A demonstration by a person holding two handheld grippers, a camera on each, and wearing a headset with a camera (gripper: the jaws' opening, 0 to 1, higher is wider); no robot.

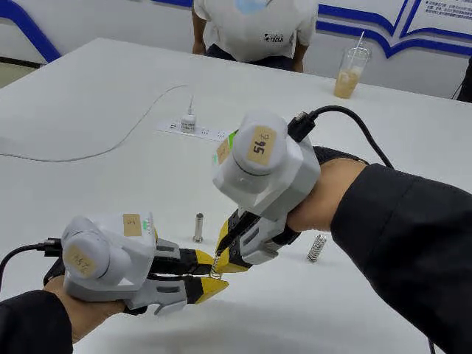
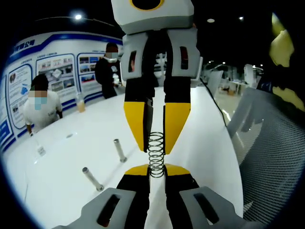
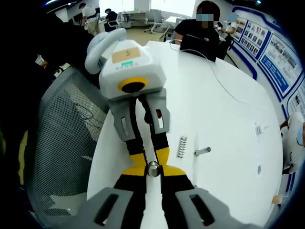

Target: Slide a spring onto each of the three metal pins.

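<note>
Right, spring: thin steel wire coil w/ open turns, held off the worktop close to the edge by the mesh chair. Left gripper has its jaws pinched narrow on one end, yellow tips on black shanks. Right gripper has its tips nipped on the other end, so the coil spans btwn the two. Pin & second pin, smooth grey metal cylinders, stand upright on the matte white top just beyond, apart from each other. Second spring lies flat & loose, touching nothing. Further in is a white socket strip w/ plug. Clear plastic cup w/ straw & tan drink sits at the far edge.
</note>
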